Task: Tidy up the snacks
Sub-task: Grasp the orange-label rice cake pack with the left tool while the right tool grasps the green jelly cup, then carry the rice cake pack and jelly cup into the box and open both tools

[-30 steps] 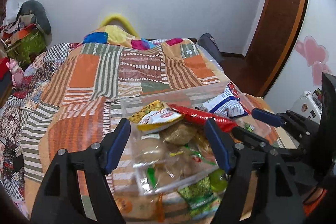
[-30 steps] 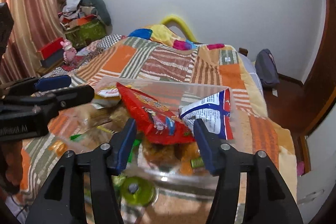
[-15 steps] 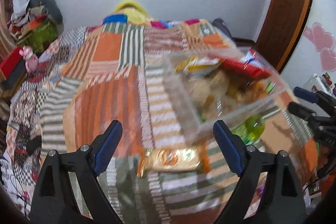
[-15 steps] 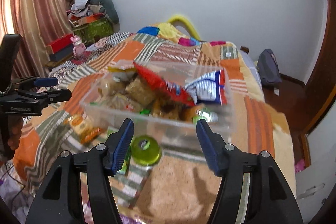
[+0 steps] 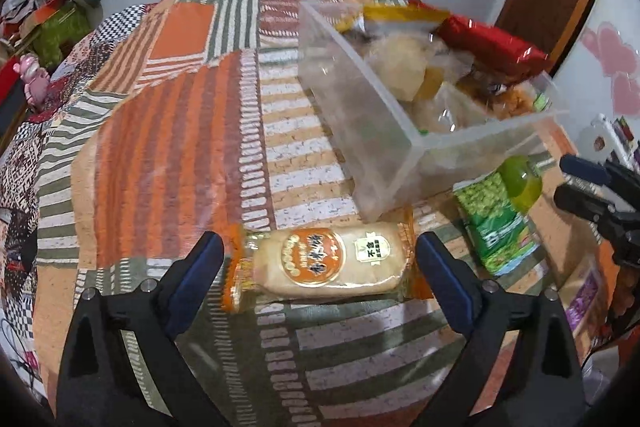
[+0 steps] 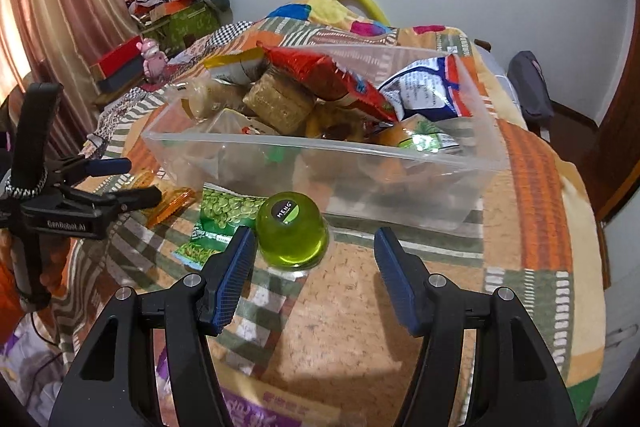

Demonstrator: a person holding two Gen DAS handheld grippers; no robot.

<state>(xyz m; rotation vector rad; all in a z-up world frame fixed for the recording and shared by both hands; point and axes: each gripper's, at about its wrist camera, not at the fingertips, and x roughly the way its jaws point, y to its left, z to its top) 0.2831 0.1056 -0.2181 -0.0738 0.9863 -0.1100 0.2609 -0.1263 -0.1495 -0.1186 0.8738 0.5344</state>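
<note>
Through the left wrist camera I see my left tongs [image 5: 316,269] with the jaws opening, now wide, and the orange-ended biscuit packet [image 5: 326,263] lying flat on the bed's patchwork quilt [image 5: 168,131] between the tips; the pads do not press on it. Its round orange label and small green badge carry Chinese characters that I cannot read through the blur. Beyond it the clear plastic bin [image 5: 384,131] sits on the quilt, piled with snacks, a red foil bag [image 5: 492,45] lying on top. To its right lie a green pea packet [image 5: 496,219] and a green jelly cup [image 5: 520,181], with the right tongs [image 5: 580,183] at the frame edge.

Through the right wrist camera, my right tongs [image 6: 314,273] stand partly apart with nothing gripped. The jelly cup [image 6: 292,229] sits just ahead of the left pad, its dark lid sticker reading "MENG". The pea packet [image 6: 218,217] lies beside it, touching. The bin [image 6: 320,155] stands just behind, holding the red bag [image 6: 320,77] and a white-and-blue bag [image 6: 428,93]. The left tongs' [image 6: 132,181] body reads "GenRobot.AI".
</note>
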